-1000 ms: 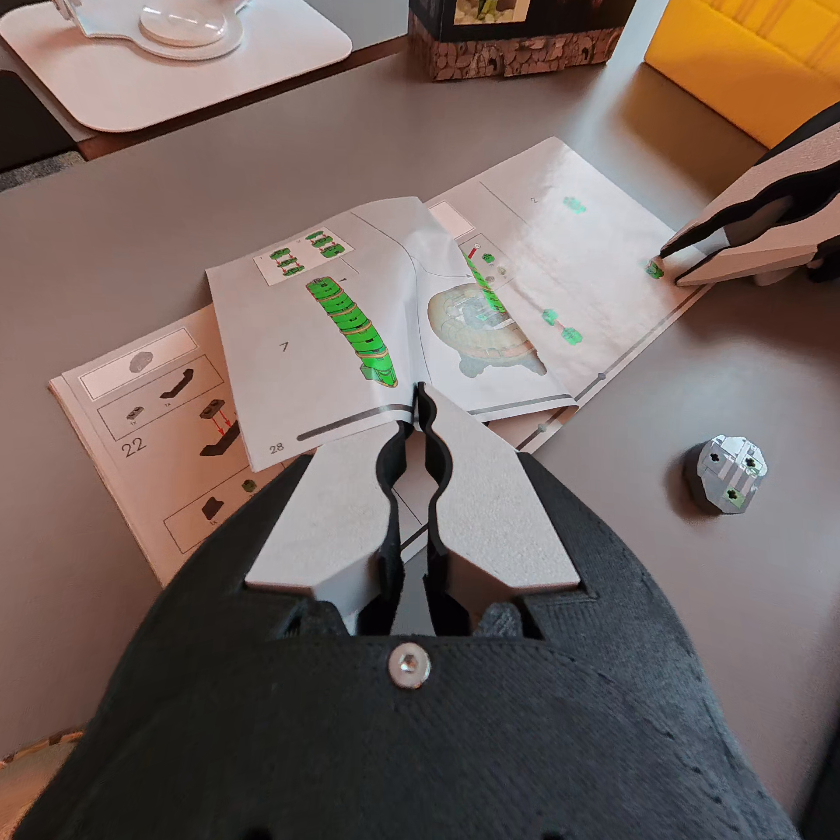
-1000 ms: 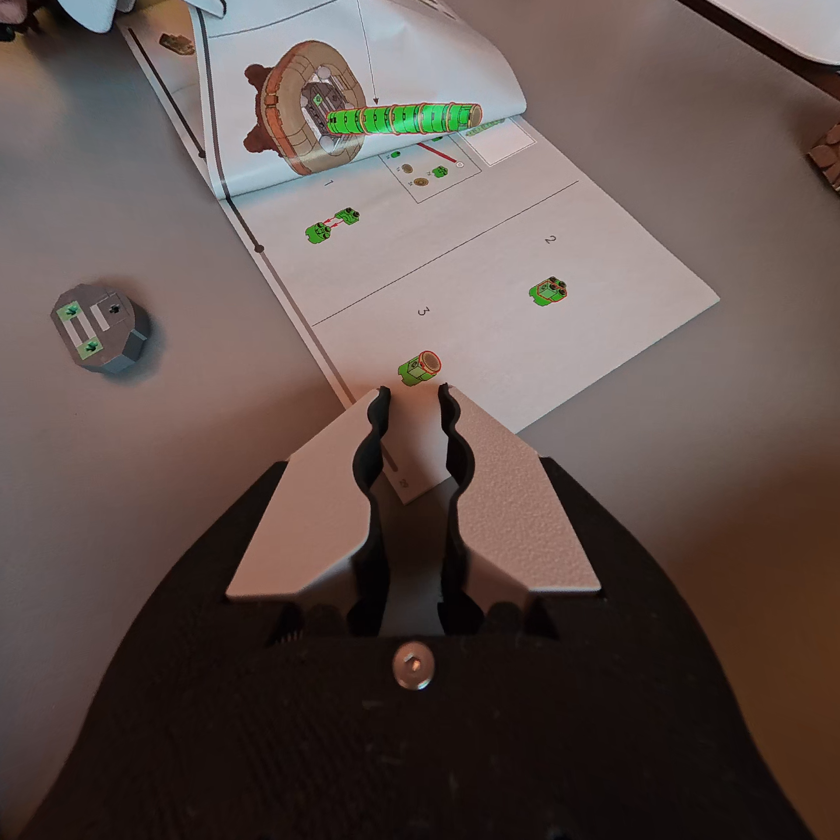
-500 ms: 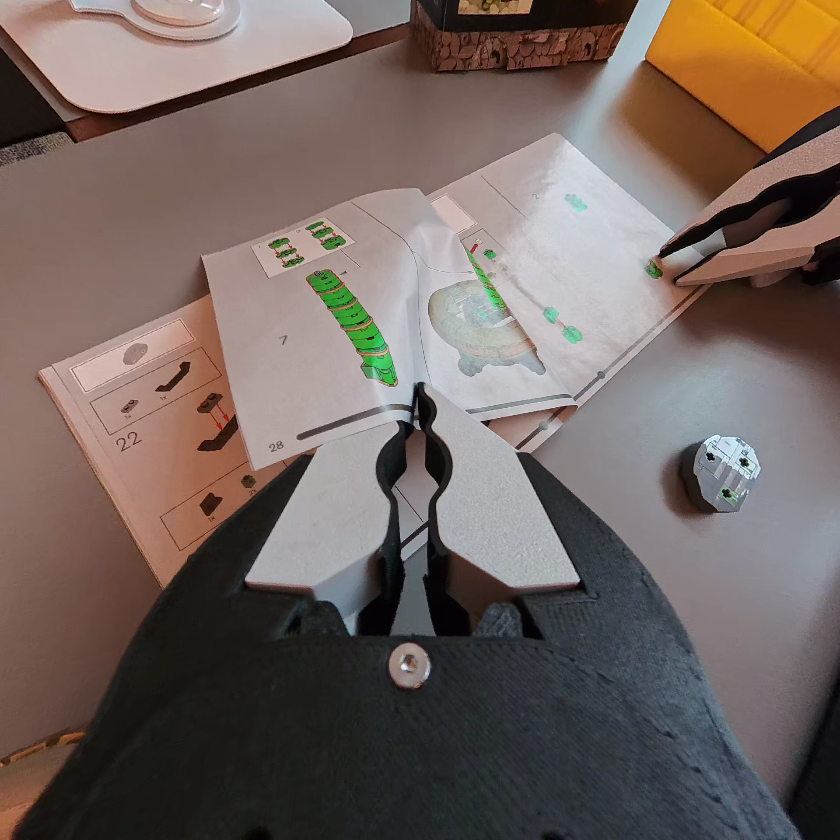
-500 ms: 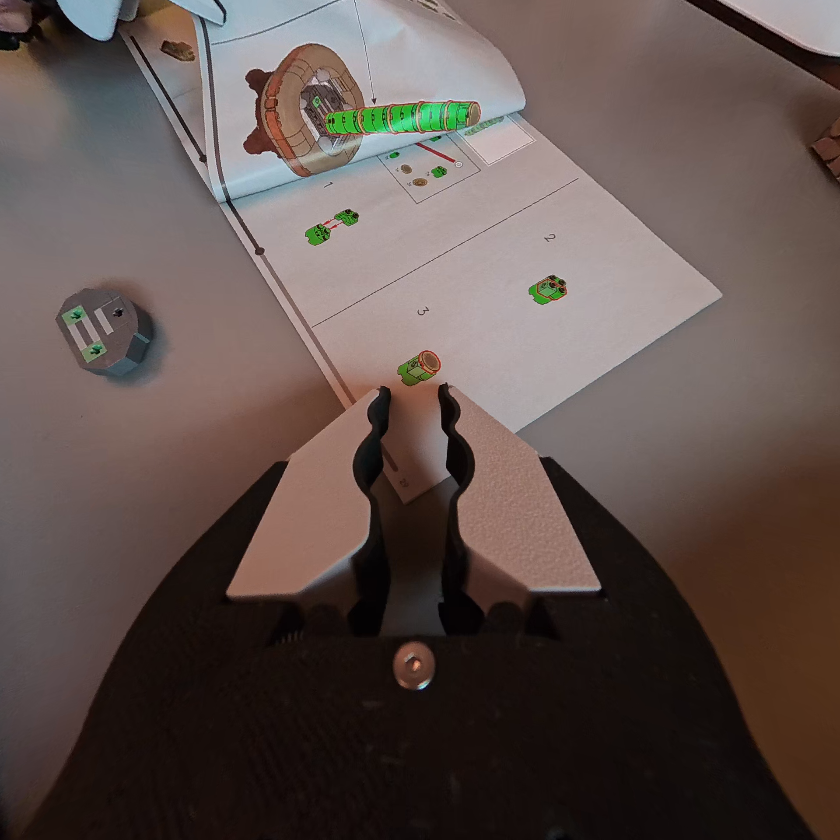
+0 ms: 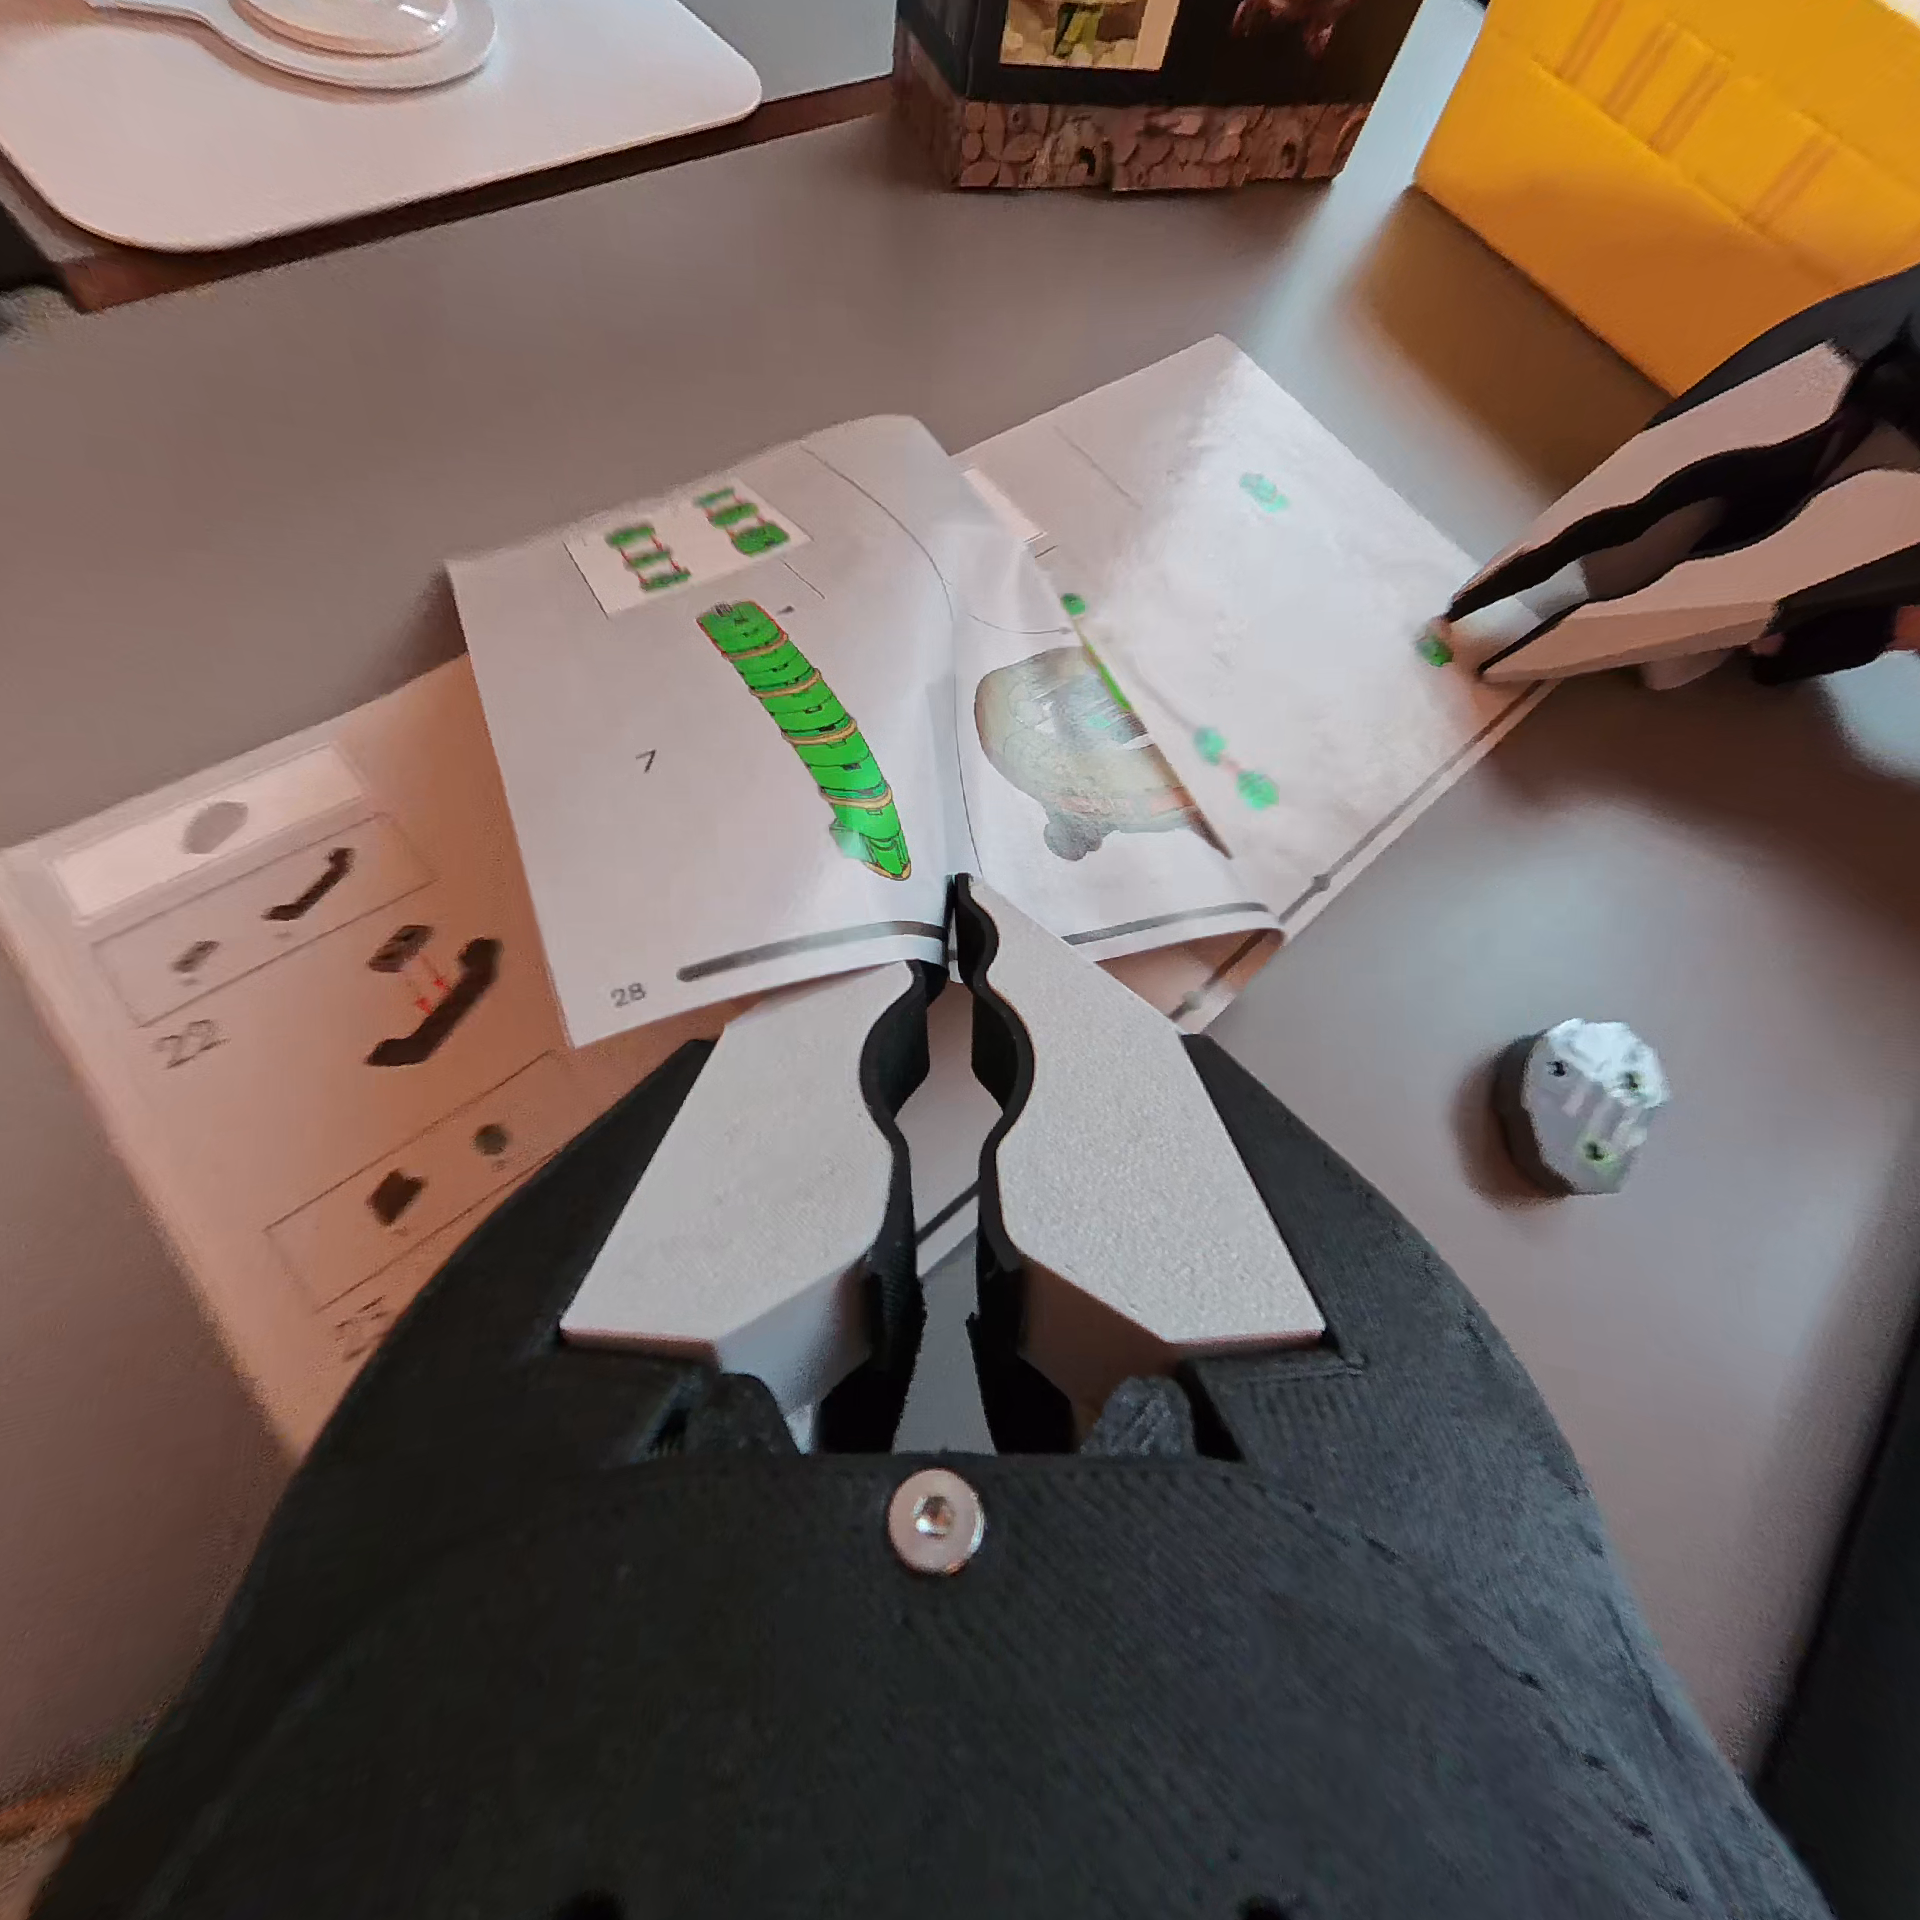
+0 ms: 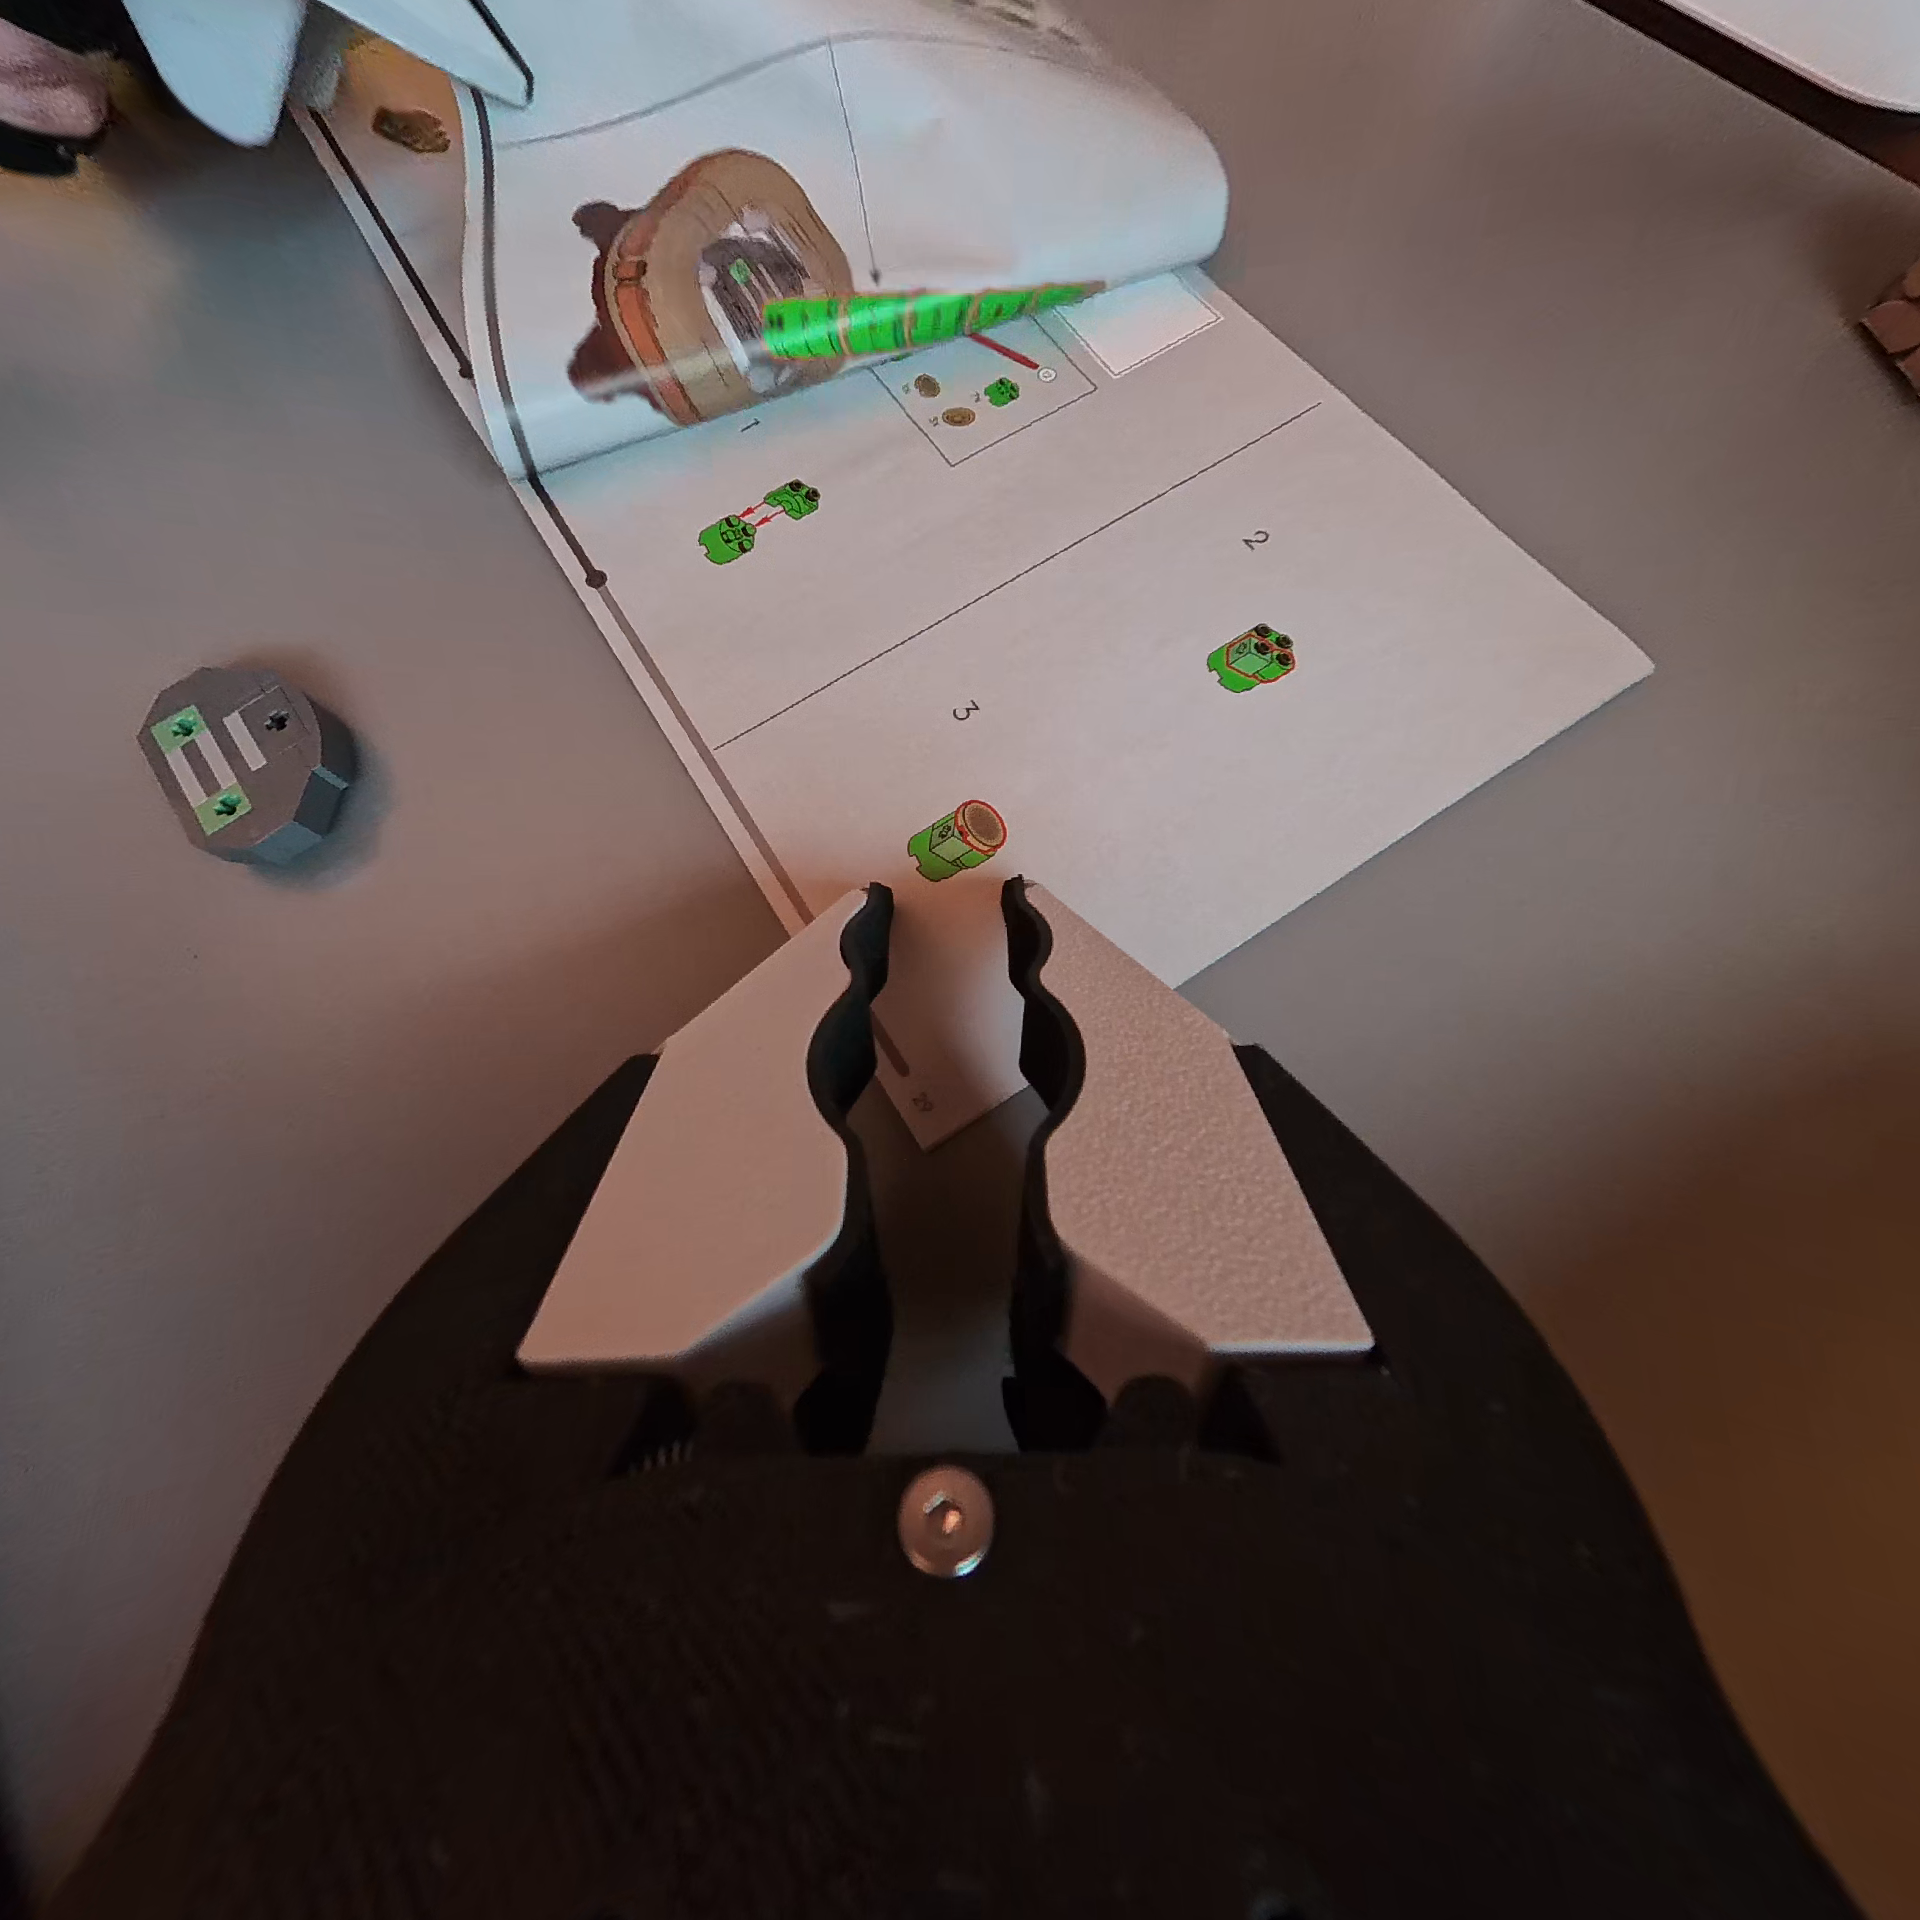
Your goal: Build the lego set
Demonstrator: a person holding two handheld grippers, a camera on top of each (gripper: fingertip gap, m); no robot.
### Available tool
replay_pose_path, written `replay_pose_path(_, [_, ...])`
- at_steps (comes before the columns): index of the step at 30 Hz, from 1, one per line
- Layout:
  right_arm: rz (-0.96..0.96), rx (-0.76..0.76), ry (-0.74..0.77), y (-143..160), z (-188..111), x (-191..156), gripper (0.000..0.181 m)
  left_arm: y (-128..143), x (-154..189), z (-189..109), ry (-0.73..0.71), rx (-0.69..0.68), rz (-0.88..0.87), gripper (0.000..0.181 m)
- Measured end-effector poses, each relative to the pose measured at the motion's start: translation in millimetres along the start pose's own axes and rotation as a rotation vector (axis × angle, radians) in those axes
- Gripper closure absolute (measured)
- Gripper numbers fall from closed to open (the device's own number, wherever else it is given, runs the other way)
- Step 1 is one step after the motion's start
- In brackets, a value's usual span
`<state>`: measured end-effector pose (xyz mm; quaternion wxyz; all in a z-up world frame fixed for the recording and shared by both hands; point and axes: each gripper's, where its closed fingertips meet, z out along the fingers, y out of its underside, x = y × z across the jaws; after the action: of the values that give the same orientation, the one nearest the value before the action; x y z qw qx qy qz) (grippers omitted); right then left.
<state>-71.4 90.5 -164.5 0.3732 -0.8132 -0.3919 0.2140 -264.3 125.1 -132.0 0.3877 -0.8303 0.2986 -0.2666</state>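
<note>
The instruction booklet (image 5: 1195, 582) lies open on the grey table. My left gripper (image 5: 951, 920) is shut on the lower edge of one page (image 5: 675, 779), held lifted and arched over the spread. In the right wrist view this arched page (image 6: 987, 156) curls above the right-hand page (image 6: 1195, 727), with the left gripper's fingers (image 6: 229, 73) at the top left. My right gripper (image 6: 945, 891) is slightly open and empty, tips on the near corner of the right-hand page; it also shows in the left wrist view (image 5: 1475, 644). A small grey brick assembly (image 5: 1579, 1117) (image 6: 244, 764) sits beside the booklet.
A white mat (image 5: 364, 156) with a clear dish lies at the far left. The dark set box (image 5: 1143, 94) stands at the far middle and a yellow container (image 5: 1714, 177) at the far right. A second booklet sheet (image 5: 260, 987) lies under the left side. My hands' fingertips stand some 20 cm from each other.
My left gripper has shifted with the page, and the arched page now hangs lower over the right-hand page. The right gripper has stayed on the page corner.
</note>
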Motion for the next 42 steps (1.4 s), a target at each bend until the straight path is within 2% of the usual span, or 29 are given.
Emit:
replay_pose_path(4, [0.008, 0.001, 0.001, 0, -1, 1, 0.159, -3, 23, 12, 0.119, 0.004, -0.077, 0.181])
replay_pose_path(10, [-0.015, -0.003, 0.019, 0, 0, 1, 0.16, -9, 26, 14, 0.097, 0.02, -0.036, 0.181])
replay_pose_path(23, [-0.041, -0.005, 0.048, 1, 0, 2, 0.161, -22, 31, 0, 0.179, 0.092, -0.123, 0.181])
replay_pose_path(42, [-0.017, -0.002, 0.048, 1, 0, 4, 0.165, -27, 28, -8, 0.217, 0.121, -0.16, 0.181])
